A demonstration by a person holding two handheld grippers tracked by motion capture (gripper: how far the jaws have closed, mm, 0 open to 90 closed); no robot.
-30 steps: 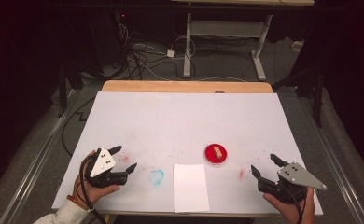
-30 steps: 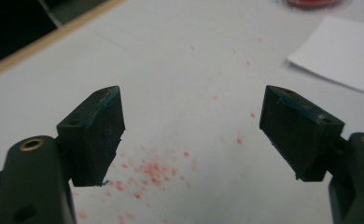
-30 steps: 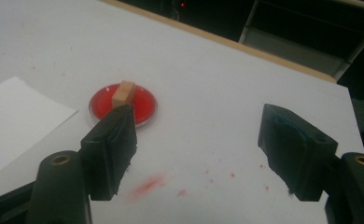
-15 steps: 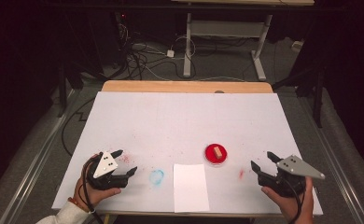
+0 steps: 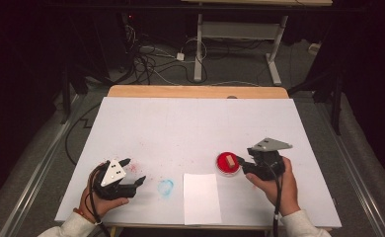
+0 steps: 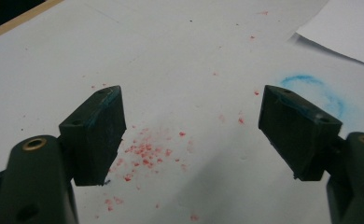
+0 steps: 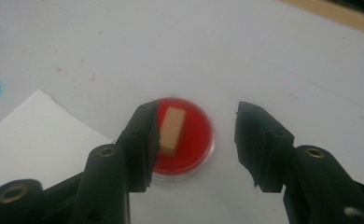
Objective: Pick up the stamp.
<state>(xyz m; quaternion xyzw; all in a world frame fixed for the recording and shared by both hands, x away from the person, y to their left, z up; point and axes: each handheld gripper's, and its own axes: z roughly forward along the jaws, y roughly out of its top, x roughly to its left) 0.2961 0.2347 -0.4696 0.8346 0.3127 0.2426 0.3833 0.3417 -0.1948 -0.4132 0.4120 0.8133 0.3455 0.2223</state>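
Observation:
A round red dish [image 5: 228, 165] with a small tan block [image 5: 229, 160] on it lies on the white table, right of centre. My right gripper [image 5: 240, 163] is at the dish's right edge. In the right gripper view the jaws [image 7: 196, 109] stand apart above the dish [image 7: 194, 140]. The left jaw hangs over its left rim beside the block [image 7: 171, 130]. These jaws have just been closing, and their pads press on nothing. My left gripper [image 5: 134, 170] rests open near the front left, over red crumbs [image 6: 147, 149].
A white paper sheet [image 5: 201, 197] lies at the front edge, left of the dish. A blue chalky ring [image 5: 165, 187] marks the table between the sheet and my left gripper. A wooden strip [image 5: 195, 92] borders the far edge.
My right gripper has moved left, up to the red dish, and its jaws have narrowed. The left gripper has stayed where it was.

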